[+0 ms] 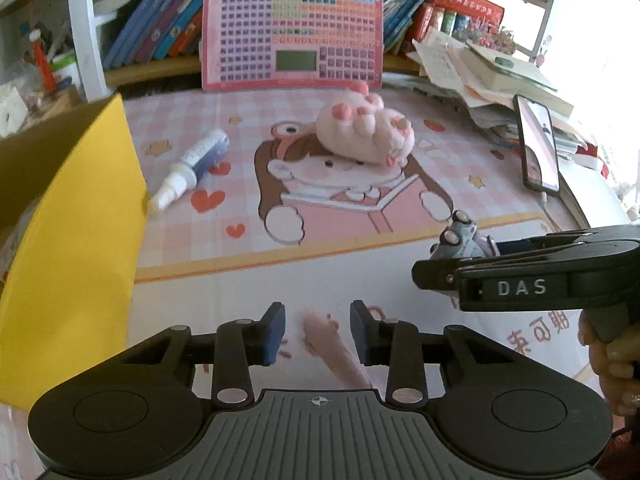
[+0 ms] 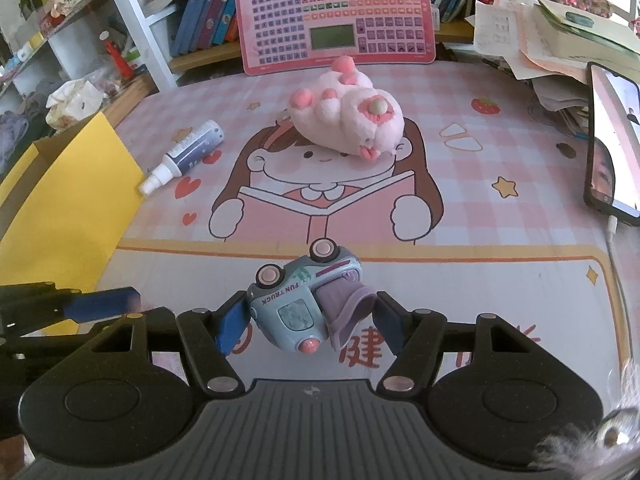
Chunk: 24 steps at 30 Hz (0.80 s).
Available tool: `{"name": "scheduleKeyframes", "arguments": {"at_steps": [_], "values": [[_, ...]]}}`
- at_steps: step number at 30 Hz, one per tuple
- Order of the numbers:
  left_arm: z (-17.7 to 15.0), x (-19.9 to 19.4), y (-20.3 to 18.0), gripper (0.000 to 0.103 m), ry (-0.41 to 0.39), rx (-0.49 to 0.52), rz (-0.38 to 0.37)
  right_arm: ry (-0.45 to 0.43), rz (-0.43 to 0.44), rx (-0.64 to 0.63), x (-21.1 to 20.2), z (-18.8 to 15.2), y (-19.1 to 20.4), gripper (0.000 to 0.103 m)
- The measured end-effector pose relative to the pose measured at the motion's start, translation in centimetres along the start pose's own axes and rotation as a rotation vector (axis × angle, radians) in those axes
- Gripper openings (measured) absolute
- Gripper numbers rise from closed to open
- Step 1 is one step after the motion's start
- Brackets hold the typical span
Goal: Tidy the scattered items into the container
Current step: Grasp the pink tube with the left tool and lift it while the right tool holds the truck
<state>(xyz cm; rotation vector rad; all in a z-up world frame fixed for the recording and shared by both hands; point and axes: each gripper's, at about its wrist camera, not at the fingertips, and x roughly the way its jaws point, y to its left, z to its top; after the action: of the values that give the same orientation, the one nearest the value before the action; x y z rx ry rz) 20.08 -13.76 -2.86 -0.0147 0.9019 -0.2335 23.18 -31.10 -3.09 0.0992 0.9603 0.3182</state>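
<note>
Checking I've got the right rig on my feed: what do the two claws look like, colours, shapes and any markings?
Both match: the left claw and right claw are black linkage frames with silver rivets, blue pads on the fingers, round black discs either side and a ribbed grey plate bearing a small crosshair mark. Seen side-on, the right one reads "DAS" in white and has a grey pistol handle. No sleeve shows.

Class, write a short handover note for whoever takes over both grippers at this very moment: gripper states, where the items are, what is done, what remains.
Right gripper: shut on the toy truck, lifted off the desk mat.
Left gripper: jaws narrow, nothing held.
Yellow box: at the left; its inside is not visible.
Spray bottle and pink plush lie on the mat.
Done: truck picked up.
Left: truck, bottle and plush into the box.
</note>
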Motion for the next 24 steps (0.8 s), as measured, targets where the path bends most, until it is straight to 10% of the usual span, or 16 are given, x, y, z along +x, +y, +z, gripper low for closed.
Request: {"name": "scheduleKeyframes", "arguments": {"at_steps": [24], "values": [[-1.6,2.2,-0.6,0.04,0.078,0.037,0.012,0.022,-0.059,0.002,-0.9,-2.0,-0.1,0.065]]}}
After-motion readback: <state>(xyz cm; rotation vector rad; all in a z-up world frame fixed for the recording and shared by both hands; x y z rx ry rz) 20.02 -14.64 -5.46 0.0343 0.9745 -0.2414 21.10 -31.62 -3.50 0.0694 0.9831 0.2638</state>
